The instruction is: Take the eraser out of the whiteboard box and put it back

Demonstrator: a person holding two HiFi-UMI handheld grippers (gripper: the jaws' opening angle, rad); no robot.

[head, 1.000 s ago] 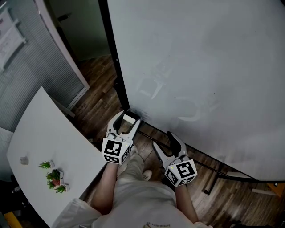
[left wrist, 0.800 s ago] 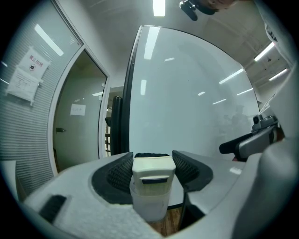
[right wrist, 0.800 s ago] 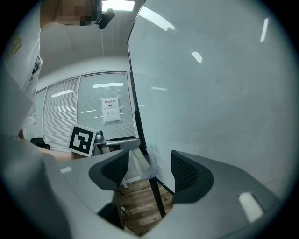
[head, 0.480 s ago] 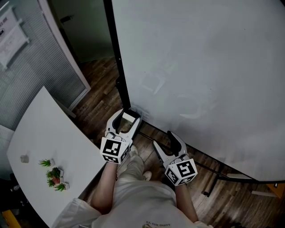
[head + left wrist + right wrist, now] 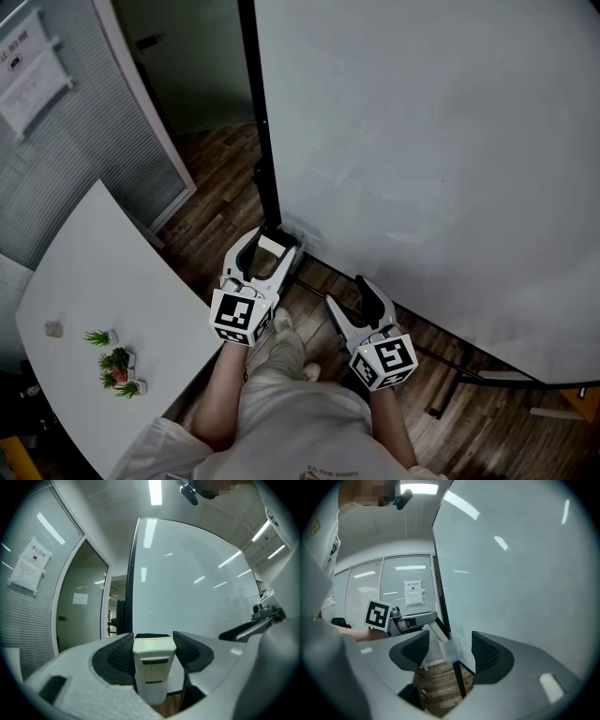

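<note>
The eraser (image 5: pixel 153 665) is a cream plastic block with two dark slots on its back and a black felt strip along its far end. The left gripper (image 5: pixel 268 249) has its fingers clamped on the eraser's sides, just beside the small pale box (image 5: pixel 451 650) at the whiteboard's (image 5: pixel 422 141) lower left corner. Whether its tip is inside the box cannot be told. The right gripper (image 5: pixel 349 296) hangs near the whiteboard's bottom edge, fingers apart and empty. Left of the whiteboard, paper notices (image 5: pixel 31 564) hang on the blinds, their print too small to read. A white desk (image 5: pixel 94 272) stands farther left, across open wooden floor (image 5: pixel 220 178).
</note>
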